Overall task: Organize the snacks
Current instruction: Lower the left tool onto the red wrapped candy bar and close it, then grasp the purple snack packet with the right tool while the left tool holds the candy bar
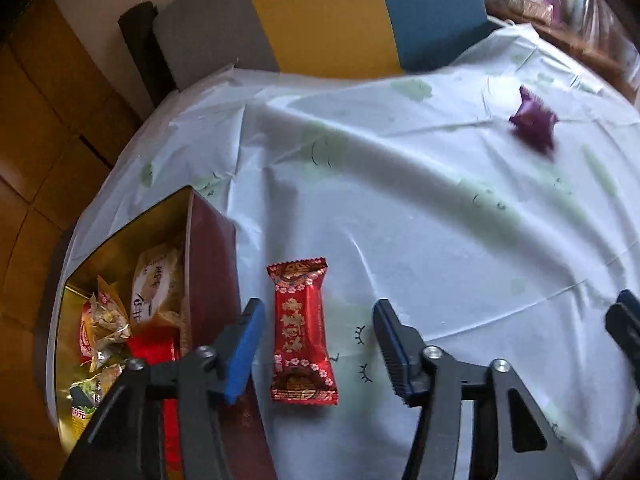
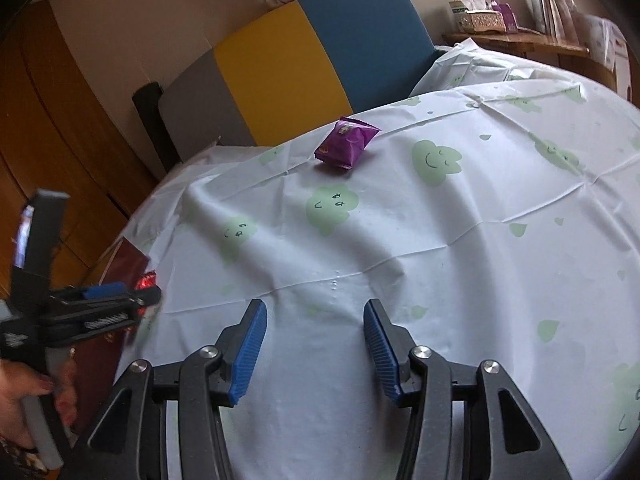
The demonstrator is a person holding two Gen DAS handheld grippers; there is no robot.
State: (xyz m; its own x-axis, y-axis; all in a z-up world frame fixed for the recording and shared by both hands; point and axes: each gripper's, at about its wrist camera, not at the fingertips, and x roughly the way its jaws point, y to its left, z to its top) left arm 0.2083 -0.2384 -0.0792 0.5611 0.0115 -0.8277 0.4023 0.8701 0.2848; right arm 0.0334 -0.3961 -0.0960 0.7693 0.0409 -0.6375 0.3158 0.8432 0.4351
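A red snack packet (image 1: 303, 332) lies flat on the white tablecloth (image 1: 400, 208), between the fingers of my left gripper (image 1: 318, 308). The gripper is open, and neither blue pad touches the wrapper. Just left of it stands a red box (image 1: 210, 264) with a gold inside, holding several wrapped snacks (image 1: 108, 320). A purple snack packet (image 1: 534, 118) (image 2: 347, 142) sits far back on the cloth. My right gripper (image 2: 315, 304) hovers open over bare cloth with nothing between its fingers. In the right wrist view the left gripper (image 2: 148, 294) shows at the left edge, held by a hand (image 2: 24, 392).
Behind the table stands a seat back with grey, yellow and blue panels (image 2: 280, 76). Wooden cabinets (image 2: 60, 140) fill the left side. A wooden shelf with a tissue box (image 2: 484, 20) is at the back right. The cloth (image 2: 440, 240) has green smiley prints and creases.
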